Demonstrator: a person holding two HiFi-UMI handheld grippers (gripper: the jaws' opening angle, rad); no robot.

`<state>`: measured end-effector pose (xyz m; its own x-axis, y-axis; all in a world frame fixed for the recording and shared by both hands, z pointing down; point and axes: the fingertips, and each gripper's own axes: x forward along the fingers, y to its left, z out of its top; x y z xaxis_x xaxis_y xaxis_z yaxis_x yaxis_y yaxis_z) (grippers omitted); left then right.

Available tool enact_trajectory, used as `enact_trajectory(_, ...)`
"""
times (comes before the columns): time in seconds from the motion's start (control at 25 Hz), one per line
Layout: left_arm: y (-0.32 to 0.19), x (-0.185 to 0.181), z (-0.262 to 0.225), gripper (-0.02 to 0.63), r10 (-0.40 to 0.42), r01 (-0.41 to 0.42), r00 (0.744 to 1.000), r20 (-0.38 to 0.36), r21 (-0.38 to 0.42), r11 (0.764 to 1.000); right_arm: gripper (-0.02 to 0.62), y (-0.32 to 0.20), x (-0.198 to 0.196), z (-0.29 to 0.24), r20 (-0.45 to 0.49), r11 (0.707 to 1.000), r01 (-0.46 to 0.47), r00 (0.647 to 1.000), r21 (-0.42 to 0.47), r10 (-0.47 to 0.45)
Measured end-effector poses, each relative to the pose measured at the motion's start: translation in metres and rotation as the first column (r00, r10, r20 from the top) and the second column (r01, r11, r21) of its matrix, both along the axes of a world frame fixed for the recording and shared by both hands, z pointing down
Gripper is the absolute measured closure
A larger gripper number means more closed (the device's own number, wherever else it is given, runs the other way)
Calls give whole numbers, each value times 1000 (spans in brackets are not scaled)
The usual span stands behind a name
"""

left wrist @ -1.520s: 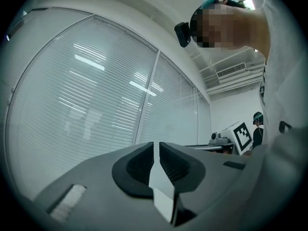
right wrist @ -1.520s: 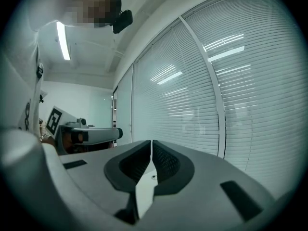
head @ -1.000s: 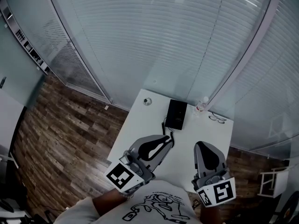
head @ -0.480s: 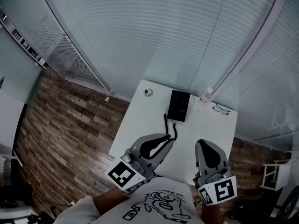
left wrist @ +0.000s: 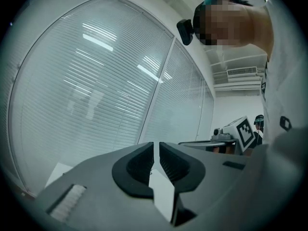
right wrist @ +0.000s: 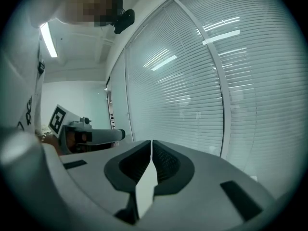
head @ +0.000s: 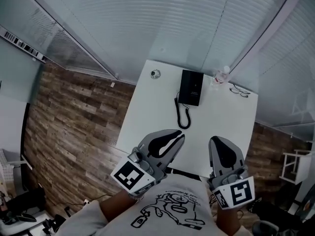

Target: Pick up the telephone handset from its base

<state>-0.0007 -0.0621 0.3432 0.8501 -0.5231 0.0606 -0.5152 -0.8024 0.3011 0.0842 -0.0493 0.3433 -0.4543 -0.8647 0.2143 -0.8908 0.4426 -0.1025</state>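
The black telephone [head: 191,87] lies at the far side of the white table [head: 224,119], its handset resting on the base and its cord [head: 182,116] curling toward me. My left gripper [head: 179,136] hovers over the near edge of the table, well short of the phone, its jaws shut with nothing between them. My right gripper [head: 217,140] hangs beside it to the right, also shut and empty. In the left gripper view the left gripper [left wrist: 156,146] faces the blinds, and in the right gripper view so does the right gripper [right wrist: 151,144]. Neither gripper view shows the phone.
A small round object [head: 155,73] sits at the far left corner of the table. A clear bottle [head: 220,76] and a pair of glasses [head: 239,90] lie at the far right. Glass walls with blinds close in behind the table. Wooden floor [head: 74,117] lies to the left.
The table and phone have shifted upward in the head view, and more of the cord shows. Both grippers have sunk slightly and stay shut, side by side.
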Motion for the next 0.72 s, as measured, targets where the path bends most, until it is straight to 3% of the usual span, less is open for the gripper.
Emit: enact_trajectory(0.72,-47,9,38,571,4,-2,999,47,-29,1000,584,-43,9,34,-46,1000,-6,999,-13,6)
